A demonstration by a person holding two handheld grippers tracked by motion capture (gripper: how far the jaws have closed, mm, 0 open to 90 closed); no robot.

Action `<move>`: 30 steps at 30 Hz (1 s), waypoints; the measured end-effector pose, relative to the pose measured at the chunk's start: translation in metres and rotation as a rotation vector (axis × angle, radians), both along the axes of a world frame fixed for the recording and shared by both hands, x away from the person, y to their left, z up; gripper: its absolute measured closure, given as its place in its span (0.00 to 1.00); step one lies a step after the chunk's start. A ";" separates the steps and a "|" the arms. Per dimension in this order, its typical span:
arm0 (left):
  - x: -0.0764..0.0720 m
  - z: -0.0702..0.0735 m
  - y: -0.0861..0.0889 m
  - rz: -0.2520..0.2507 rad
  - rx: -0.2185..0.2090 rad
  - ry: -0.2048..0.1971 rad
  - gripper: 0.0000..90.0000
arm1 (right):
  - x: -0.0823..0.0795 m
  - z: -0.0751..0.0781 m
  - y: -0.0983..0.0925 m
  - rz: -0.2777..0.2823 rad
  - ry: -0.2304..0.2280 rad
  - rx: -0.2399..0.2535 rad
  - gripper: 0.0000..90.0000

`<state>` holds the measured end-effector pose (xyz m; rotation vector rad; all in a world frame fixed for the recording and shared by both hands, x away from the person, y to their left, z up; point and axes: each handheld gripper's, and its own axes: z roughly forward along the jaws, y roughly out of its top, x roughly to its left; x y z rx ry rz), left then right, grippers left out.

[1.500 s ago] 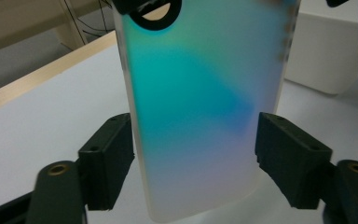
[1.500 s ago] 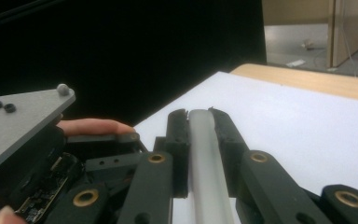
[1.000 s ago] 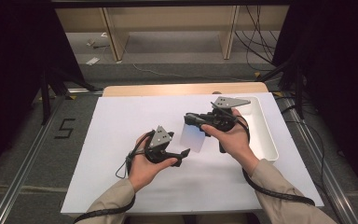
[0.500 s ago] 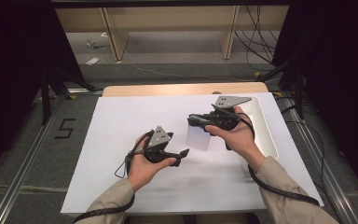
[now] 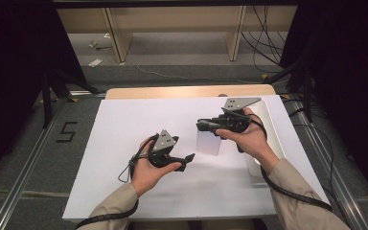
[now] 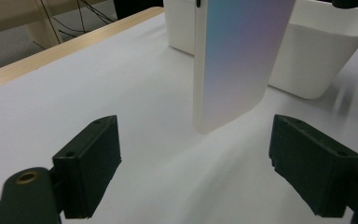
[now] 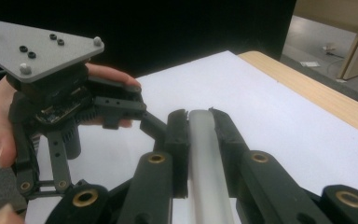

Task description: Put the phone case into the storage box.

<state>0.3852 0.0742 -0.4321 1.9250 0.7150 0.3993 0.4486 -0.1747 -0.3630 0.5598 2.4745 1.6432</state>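
Right tongs (image 5: 201,126) shifted slightly right, clamping unlabelled panel (image 5: 208,143).

Beige sleeves (image 5: 117,211), apparently black cables (image 5: 292,191)

Thin iridescent phone case (image 6: 235,60) hangs upright above white tabletop, top edge clamped.

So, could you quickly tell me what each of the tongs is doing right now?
Left tongs: open, holding nothing.
Right tongs: closed on the iridescent card, which hangs clear of the table.
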 end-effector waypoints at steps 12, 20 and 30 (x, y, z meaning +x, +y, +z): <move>0.000 0.000 0.000 -0.009 0.004 -0.001 0.18 | -0.001 0.000 0.000 0.078 0.013 -0.022 0.89; -0.001 -0.002 -0.003 -0.032 0.012 0.005 0.19 | -0.003 -0.001 0.004 0.132 0.015 -0.032 0.89; -0.002 -0.004 -0.007 -0.063 0.022 0.013 0.21 | -0.007 0.001 0.007 0.178 0.020 -0.023 0.89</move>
